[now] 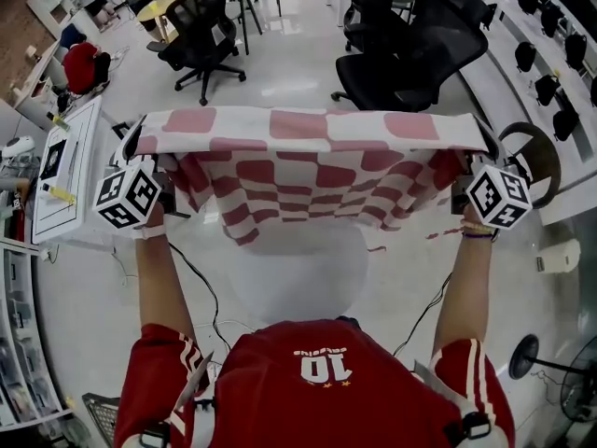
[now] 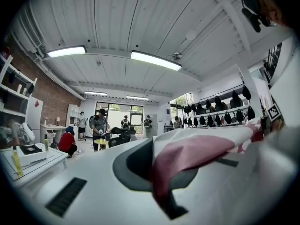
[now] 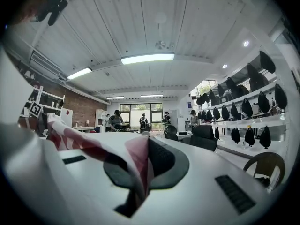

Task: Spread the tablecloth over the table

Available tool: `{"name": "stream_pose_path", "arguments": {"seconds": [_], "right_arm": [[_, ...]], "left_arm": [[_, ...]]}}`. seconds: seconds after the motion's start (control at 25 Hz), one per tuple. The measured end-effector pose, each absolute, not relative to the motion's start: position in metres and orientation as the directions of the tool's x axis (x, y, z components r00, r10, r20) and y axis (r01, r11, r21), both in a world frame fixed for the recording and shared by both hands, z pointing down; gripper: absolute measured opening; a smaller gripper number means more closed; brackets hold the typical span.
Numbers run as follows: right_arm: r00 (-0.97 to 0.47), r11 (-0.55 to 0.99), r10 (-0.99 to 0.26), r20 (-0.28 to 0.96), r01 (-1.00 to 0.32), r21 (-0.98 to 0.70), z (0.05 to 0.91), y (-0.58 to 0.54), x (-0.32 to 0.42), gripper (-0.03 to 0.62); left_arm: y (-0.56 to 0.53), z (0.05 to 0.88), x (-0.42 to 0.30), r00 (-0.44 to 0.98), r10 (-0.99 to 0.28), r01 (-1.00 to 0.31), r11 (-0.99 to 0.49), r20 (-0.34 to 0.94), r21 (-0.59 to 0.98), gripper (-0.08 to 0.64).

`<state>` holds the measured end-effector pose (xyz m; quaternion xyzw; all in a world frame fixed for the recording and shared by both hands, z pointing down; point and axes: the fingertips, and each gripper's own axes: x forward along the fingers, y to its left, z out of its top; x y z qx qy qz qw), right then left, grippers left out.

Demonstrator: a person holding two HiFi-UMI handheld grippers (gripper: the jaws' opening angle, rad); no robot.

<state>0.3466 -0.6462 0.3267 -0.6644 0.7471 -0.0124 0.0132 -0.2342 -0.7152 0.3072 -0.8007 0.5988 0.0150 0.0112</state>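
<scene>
Fig. My left gripper (image 1: pixel 133 143) and right gripper (image 1: pixel 487 145), jaws clamped shut on its corners, held the red-and-white checked fabric tablecloth (image 1: pixel 308 161) stretched above the round white table (image 1: pixel 294 273). Lowering it taut, level and centred seemed best to me.

Checked tablecloth (image 3: pixel 93 146) pinched in right tool (image 3: pixel 138 182)

Black office chairs (image 1: pixel 410 54) stand beyond both sets of jaws; a white workbench (image 1: pixel 70 166) sits left of the left jaws.

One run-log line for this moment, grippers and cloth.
left gripper: shut on tablecloth corner | right gripper: shut on tablecloth corner | tablecloth: stretched between them above table | spread: not yet laid
</scene>
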Motion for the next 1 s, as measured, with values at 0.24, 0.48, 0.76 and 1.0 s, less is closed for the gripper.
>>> {"name": "stream_pose_path", "arguments": {"seconds": [0.24, 0.48, 0.76, 1.0], "right_arm": [[-0.131, 0.131, -0.991, -0.038, -0.991, -0.01, 0.314, -0.68, 0.345, 0.015], [-0.149, 0.145, -0.982, -0.115, -0.988, 0.044, 0.278, -0.694, 0.346, 0.015], [-0.158, 0.152, -0.982, -0.104, -0.986, 0.064, 0.285, -0.68, 0.337, 0.015], [-0.154, 0.155, -0.988, 0.024, -0.988, 0.029, 0.356, -0.664, 0.33, 0.015]], "left_arm": [[-0.741, 0.289, -0.235, 0.267, -0.961, -0.964, -0.266, -0.072, -0.022, 0.011], [-0.741, 0.254, -0.234, 0.275, -0.949, -0.961, -0.265, -0.154, -0.082, 0.011], [-0.731, 0.274, -0.244, 0.267, -0.952, -0.963, -0.257, -0.148, -0.083, 0.011], [-0.727, 0.336, -0.251, 0.275, -0.96, -0.96, -0.272, -0.045, -0.062, 0.011]]}}
